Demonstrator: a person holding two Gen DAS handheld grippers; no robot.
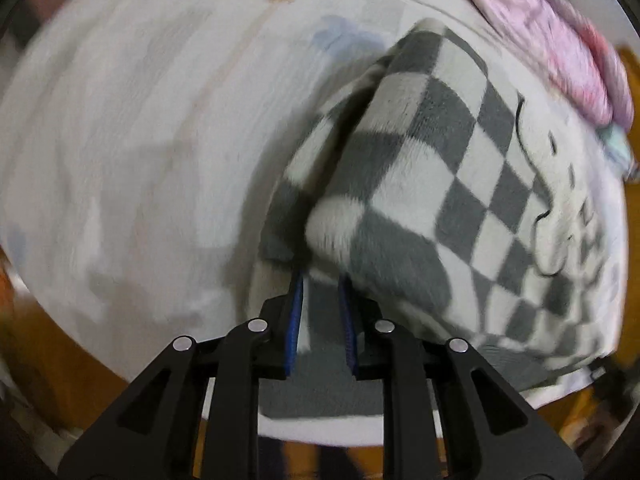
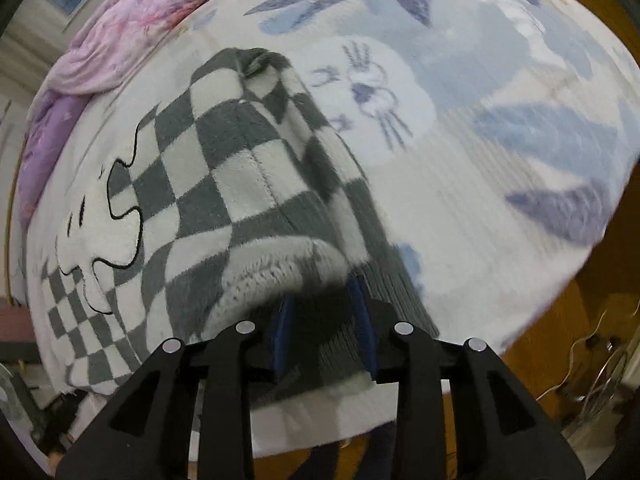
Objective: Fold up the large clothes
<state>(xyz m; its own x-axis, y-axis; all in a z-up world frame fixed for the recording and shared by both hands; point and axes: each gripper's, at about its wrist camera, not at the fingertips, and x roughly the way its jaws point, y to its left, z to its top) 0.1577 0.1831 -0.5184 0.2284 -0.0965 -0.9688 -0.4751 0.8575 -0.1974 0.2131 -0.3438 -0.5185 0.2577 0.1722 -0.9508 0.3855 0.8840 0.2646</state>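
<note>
1. Your left tool [image 1: 322, 280] points down at a bed covered by a pale white sheet [image 1: 140, 140]. To its left the sheet runs bare to the bed's near edge, with brown floor [image 1: 60, 360] beyond it.
2. Your right tool [image 2: 322, 292] has open sheet to its right, printed with blue leaves and a whiskered animal face [image 2: 372, 92]. That print shows clearly only in the right view.
3. A crumpled pink and lilac quilt [image 2: 120, 28] lies bunched at the far side, well past both tools.
4. The grey-and-white checkered fleece garment [image 1: 440, 168] lies folded on the bed, right of the left tool and left of the right tool.
5. Each tool's blue pads stand slightly apart with a fold of fleece between them. Whether they pinch it, you cannot tell.
</note>
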